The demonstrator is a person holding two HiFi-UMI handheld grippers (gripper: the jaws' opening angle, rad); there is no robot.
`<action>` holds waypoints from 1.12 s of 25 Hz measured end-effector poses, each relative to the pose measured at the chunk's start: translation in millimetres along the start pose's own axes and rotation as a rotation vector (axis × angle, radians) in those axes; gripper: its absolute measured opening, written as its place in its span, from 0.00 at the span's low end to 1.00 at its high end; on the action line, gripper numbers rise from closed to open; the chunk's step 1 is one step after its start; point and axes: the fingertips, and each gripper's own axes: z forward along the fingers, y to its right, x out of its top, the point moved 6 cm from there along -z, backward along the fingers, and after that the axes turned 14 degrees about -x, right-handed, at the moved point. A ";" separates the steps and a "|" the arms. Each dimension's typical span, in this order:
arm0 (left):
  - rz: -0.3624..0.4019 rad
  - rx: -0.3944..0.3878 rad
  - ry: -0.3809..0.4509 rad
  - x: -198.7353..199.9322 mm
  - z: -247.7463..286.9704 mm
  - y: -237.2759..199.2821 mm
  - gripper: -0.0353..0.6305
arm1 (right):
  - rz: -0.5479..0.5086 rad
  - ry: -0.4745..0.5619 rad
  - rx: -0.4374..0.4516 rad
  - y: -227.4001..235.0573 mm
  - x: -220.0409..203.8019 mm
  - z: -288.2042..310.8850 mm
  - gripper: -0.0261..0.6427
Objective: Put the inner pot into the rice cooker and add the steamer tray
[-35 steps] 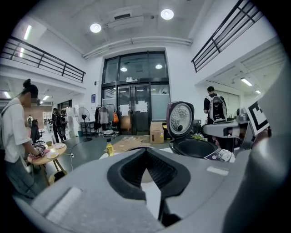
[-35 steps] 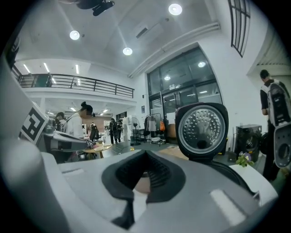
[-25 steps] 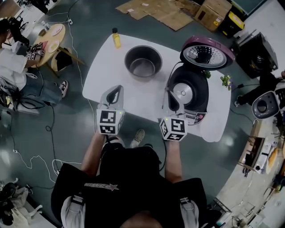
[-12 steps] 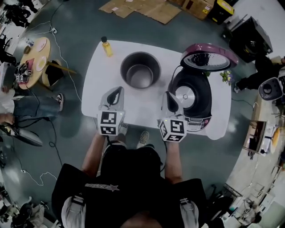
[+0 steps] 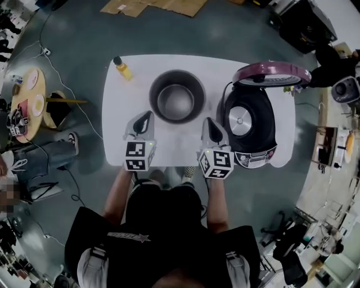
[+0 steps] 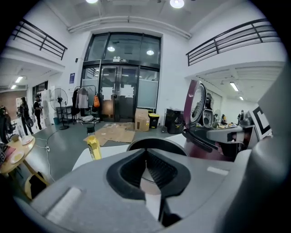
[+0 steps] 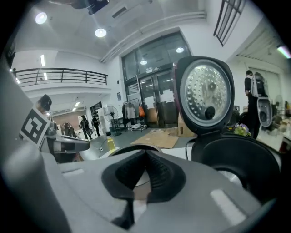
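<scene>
The left gripper point(image 5: 146, 115) and right gripper point(image 5: 211, 121) are both clenched and empty. Their own bodies hide most of the inner pot point(image 5: 177, 97) in the gripper views

The table point(image 5: 115, 112) is white, on a grey-green floor point(image 5: 84, 34). At upper centre, the inner pot point(image 5: 177, 95) is dark grey metal. At right, the rice cooker point(image 5: 247, 121) is black, its lid point(image 5: 271, 73) rimmed in magenta. At upper left, the bottle point(image 5: 122, 68) is yellow with a dark cap. The left gripper point(image 5: 147, 114) and right gripper point(image 5: 209, 120) are pale grey, their cubes patterned with black-and-white squares. Along the top edge, the cardboard point(image 5: 152, 5) is brown.
</scene>
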 end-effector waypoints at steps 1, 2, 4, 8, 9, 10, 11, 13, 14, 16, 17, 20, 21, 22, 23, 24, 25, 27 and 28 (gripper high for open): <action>-0.014 -0.007 -0.010 -1.5 4.7 -4.8 0.08 | 0.018 -0.012 -0.008 -0.7 -2.4 4.6 0.05; -0.027 -0.018 -0.023 -3.2 9.7 -9.0 0.12 | 0.036 -0.020 -0.015 -1.1 -4.8 9.0 0.12; -0.055 -0.056 -0.053 -8.6 19.8 -15.8 0.30 | 0.069 -0.031 -0.032 -1.3 -9.2 16.8 0.24; -0.107 -0.104 -0.094 -18.7 35.7 -30.0 0.40 | 0.108 -0.065 -0.066 -1.3 -18.8 34.0 0.34; -0.112 -0.111 -0.102 -20.9 38.9 -32.7 0.41 | 0.107 -0.078 -0.072 -1.3 -21.7 38.3 0.34; -0.115 -0.116 -0.110 -23.0 41.9 -34.9 0.41 | 0.104 -0.090 -0.076 -1.5 -24.6 42.3 0.34; -0.115 -0.121 -0.118 -25.0 44.8 -37.1 0.41 | 0.102 -0.101 -0.080 -2.0 -27.1 46.3 0.34; -0.115 -0.127 -0.131 -28.2 50.6 -42.4 0.41 | 0.096 -0.116 -0.087 -3.7 -31.1 54.0 0.34; -0.116 -0.130 -0.136 -29.5 53.7 -45.3 0.41 | 0.094 -0.122 -0.090 -4.8 -33.0 57.9 0.34; -0.117 -0.134 -0.144 -32.3 60.1 -50.8 0.41 | 0.092 -0.135 -0.095 -7.1 -37.6 65.6 0.34; -0.117 -0.134 -0.149 -33.9 63.2 -53.4 0.41 | 0.091 -0.143 -0.098 -8.2 -40.1 69.3 0.34; -0.118 -0.136 -0.164 -38.0 70.1 -60.3 0.41 | 0.084 -0.166 -0.116 -10.6 -46.6 78.1 0.34; -0.121 -0.137 -0.169 -39.4 72.4 -62.2 0.41 | 0.084 -0.173 -0.122 -10.4 -48.3 80.7 0.34; -0.124 -0.139 -0.173 -40.9 75.1 -64.1 0.41 | 0.086 -0.179 -0.128 -9.9 -50.0 83.6 0.34; -0.126 -0.140 -0.178 -42.5 78.0 -65.8 0.41 | 0.088 -0.185 -0.134 -9.0 -51.6 86.7 0.34; -0.127 -0.142 -0.184 -44.5 80.9 -67.2 0.41 | 0.090 -0.191 -0.138 -7.8 -53.3 89.7 0.34; -0.128 -0.144 -0.192 -46.5 83.6 -68.0 0.41 | 0.092 -0.197 -0.142 -6.4 -54.9 92.2 0.34; -0.131 -0.148 -0.206 -50.4 88.1 -68.5 0.41 | 0.095 -0.209 -0.144 -3.7 -57.9 95.7 0.34; -0.133 -0.149 -0.211 -52.2 89.8 -68.6 0.41 | 0.096 -0.216 -0.143 -2.9 -59.5 97.0 0.34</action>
